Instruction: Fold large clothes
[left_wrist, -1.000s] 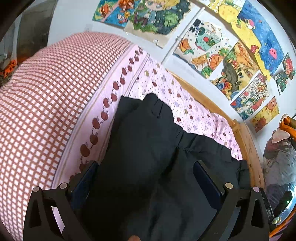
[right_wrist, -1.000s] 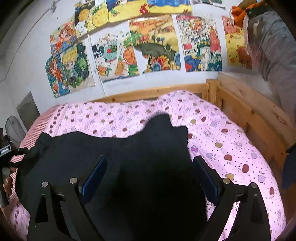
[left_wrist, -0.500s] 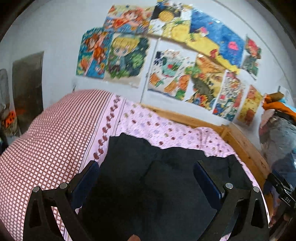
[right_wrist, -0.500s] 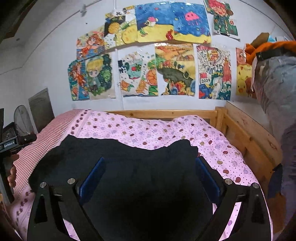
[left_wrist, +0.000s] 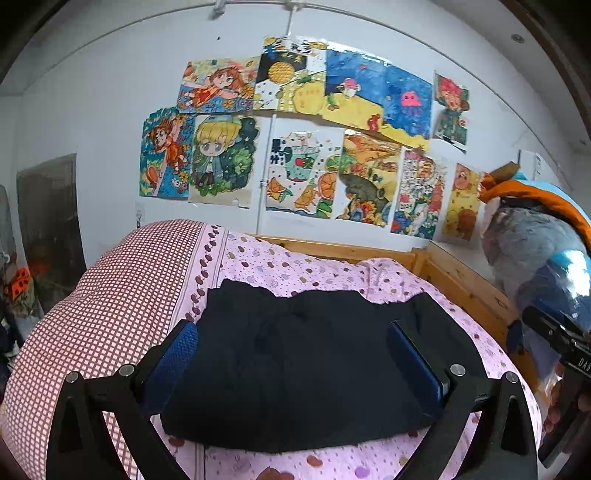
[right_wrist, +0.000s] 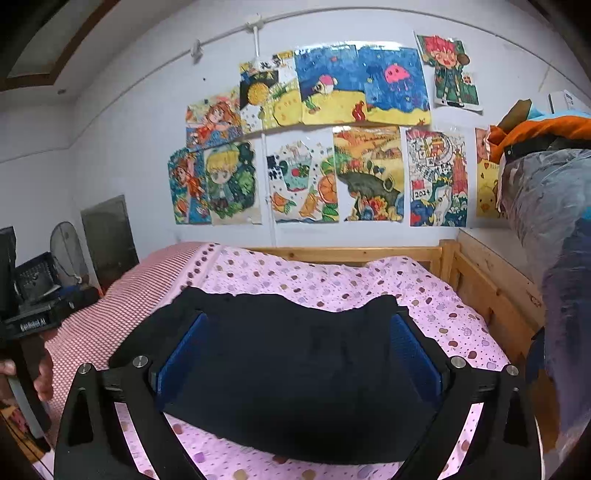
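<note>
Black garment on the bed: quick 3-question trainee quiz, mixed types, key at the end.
1. True or false: the black garment hangs from the left tongs.
2. The garment lies on which bedding? A) pink dotted sheet B) checked quilt C) bare wood
3. Fill in: both tongs are ____.

Key:
1. False; it lies flat, with the left and right tongs spread wide and gripping nothing.
2. A, the pink dotted sheet; the checked quilt lies beside it.
3. Open.

Both claws apparently raised, black garment (left_wrist: 295, 369) farther below
</note>
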